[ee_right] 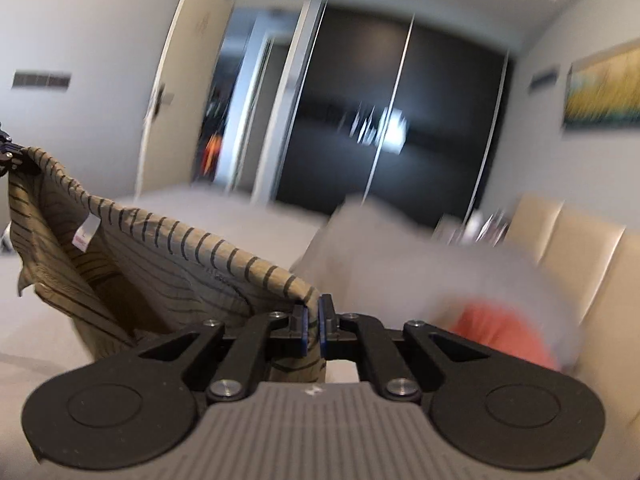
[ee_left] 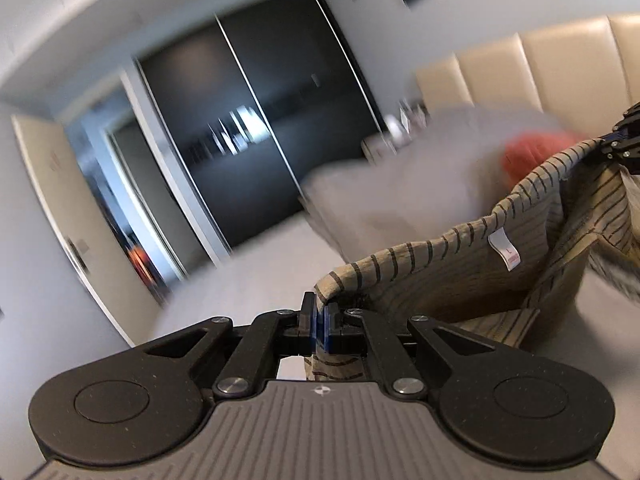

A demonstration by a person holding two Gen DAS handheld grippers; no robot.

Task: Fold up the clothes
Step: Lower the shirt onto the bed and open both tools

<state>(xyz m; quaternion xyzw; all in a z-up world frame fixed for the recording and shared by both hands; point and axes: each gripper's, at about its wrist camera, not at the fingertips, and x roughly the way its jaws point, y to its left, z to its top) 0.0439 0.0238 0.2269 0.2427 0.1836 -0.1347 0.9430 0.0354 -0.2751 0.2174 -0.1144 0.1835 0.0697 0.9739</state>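
Left wrist view: both grippers' jaws pinch the striped shirt (ee_left: 440, 276).

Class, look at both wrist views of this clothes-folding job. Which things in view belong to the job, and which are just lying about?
Part of the job:
striped shirt, held up by its top edge
left gripper, shut on the shirt
right gripper, shut on the shirt

Just lying about:
grey pillow
orange cushion
cream headboard
dark wardrobe
wall picture
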